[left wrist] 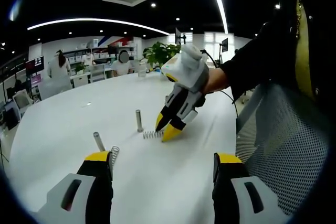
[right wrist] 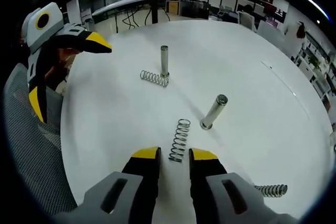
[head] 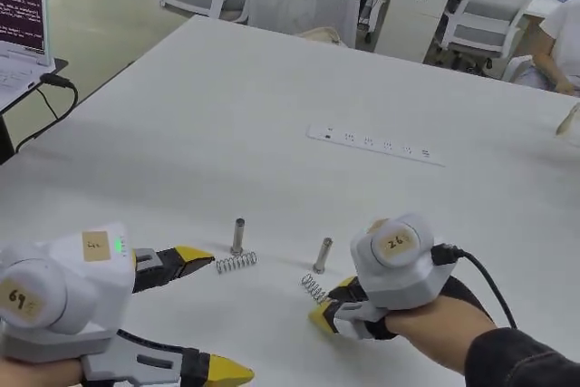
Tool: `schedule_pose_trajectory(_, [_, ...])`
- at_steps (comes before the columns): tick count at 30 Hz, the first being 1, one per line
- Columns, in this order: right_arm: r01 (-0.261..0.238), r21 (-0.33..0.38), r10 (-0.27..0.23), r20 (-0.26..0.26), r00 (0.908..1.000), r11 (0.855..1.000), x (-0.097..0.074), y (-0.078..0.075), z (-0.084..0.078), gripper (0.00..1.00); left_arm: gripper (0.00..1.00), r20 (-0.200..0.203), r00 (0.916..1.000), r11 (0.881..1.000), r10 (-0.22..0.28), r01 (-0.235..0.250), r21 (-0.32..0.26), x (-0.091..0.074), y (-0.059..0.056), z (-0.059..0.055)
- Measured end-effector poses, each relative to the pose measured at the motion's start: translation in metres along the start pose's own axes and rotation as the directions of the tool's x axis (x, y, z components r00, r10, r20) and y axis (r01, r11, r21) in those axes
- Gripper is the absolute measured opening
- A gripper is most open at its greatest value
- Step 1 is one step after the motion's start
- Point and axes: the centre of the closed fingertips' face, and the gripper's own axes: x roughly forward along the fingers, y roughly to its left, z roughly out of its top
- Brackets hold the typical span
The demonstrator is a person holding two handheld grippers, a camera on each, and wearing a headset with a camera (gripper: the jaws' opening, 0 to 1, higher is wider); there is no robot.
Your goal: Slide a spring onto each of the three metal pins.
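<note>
Springs (head: 236, 262) on white table (head: 227, 115), office chairs (head: 304, 2)

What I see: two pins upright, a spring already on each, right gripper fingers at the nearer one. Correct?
No. The springs lie flat on the table beside the pins, not on them; the right gripper view shows it. Rest stands.

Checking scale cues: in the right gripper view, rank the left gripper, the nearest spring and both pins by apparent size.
1. left gripper
2. nearest spring
3. nearer metal pin
4. farther metal pin
The pins' gap is slight and probably just nearness to the camera.
</note>
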Motion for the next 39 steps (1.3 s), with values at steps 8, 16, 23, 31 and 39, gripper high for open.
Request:
schedule_pose_trajectory(8, [0.015,-0.019,-0.015,0.000,0.9999,1.000,-0.001,0.002,-0.001,0.11,0.75,0.002,1.0000,1.000,0.000,0.000,-0.001,0.000,0.000,0.000])
schedule_pose_trajectory(16, [0.021,-0.055,-0.023,-0.025,0.9994,0.998,-0.002,-0.002,-0.004,0.08,0.74,0.001,1.0000,1.000,-0.005,0.005,0.003,0.001,0.000,0.001])
schedule_pose_trajectory(23, [-0.008,-0.090,0.005,-0.033,0.9994,0.996,-0.009,0.004,-0.001,0.08,0.73,-0.006,0.9999,1.000,-0.016,0.016,0.013,0.003,-0.002,0.002])
schedule_pose_trajectory(31, [-0.074,-0.129,0.070,-0.041,0.9967,0.989,-0.025,0.021,0.007,0.08,0.70,-0.004,0.9997,1.000,-0.025,0.025,0.019,0.004,-0.002,0.003])
schedule_pose_trajectory(39, [-0.118,-0.170,0.112,-0.047,0.9926,0.978,-0.042,0.035,0.019,0.08,0.66,-0.001,0.9995,0.999,-0.031,0.031,0.030,0.004,-0.003,0.004])
